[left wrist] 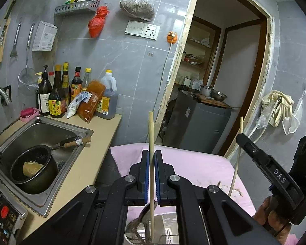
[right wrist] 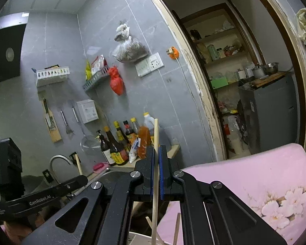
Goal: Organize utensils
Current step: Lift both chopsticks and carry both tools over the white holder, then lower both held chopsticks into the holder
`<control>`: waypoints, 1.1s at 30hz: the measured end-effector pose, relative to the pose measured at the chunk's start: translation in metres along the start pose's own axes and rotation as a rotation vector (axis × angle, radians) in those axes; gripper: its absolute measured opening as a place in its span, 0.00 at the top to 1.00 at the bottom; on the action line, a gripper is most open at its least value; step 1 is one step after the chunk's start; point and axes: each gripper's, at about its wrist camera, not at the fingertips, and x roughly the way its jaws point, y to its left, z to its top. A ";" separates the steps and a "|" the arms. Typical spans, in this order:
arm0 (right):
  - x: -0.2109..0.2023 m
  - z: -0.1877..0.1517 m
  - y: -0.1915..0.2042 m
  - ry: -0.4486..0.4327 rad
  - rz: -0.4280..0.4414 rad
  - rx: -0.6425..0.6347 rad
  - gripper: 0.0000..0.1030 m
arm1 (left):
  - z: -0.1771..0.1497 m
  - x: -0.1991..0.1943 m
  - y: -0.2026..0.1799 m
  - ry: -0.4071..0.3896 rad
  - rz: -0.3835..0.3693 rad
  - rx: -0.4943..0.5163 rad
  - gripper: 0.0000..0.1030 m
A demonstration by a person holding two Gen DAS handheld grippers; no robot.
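Each tool is clamped on one pale wooden chopstick, left tool (left wrist: 152, 159) and right tool (right wrist: 156, 156) alike, both sticks near-upright, lower ends dipping toward the white slotted holder (left wrist: 165, 232) directly beneath.

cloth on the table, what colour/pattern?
Pink cloth with a pale flower print near one corner; it shows best in the right wrist view.

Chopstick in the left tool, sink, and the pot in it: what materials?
Chopstick: looks like bamboo or pale wood, matte, uniform tan, unpainted. Sink: stainless steel, brushed grey with dull reflections. Pot: dark metal, probably coated or blackened; its handle appears wooden, brown with grain.
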 end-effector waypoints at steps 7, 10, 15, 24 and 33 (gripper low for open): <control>0.010 -0.020 0.001 0.024 -0.031 -0.014 0.96 | -0.008 0.004 0.003 -0.007 -0.002 0.010 0.95; 0.011 -0.028 0.001 0.035 -0.046 -0.025 0.96 | -0.010 0.005 0.003 -0.005 -0.010 0.013 0.95; 0.011 -0.038 -0.004 0.058 -0.058 -0.020 0.96 | -0.018 0.008 -0.002 -0.004 -0.021 0.036 0.95; 0.014 -0.047 -0.003 0.083 -0.060 -0.023 0.96 | -0.033 0.009 -0.012 0.006 -0.024 0.104 0.95; 0.015 -0.056 -0.002 0.109 -0.051 -0.023 0.96 | -0.034 0.009 -0.011 0.018 -0.038 0.109 0.95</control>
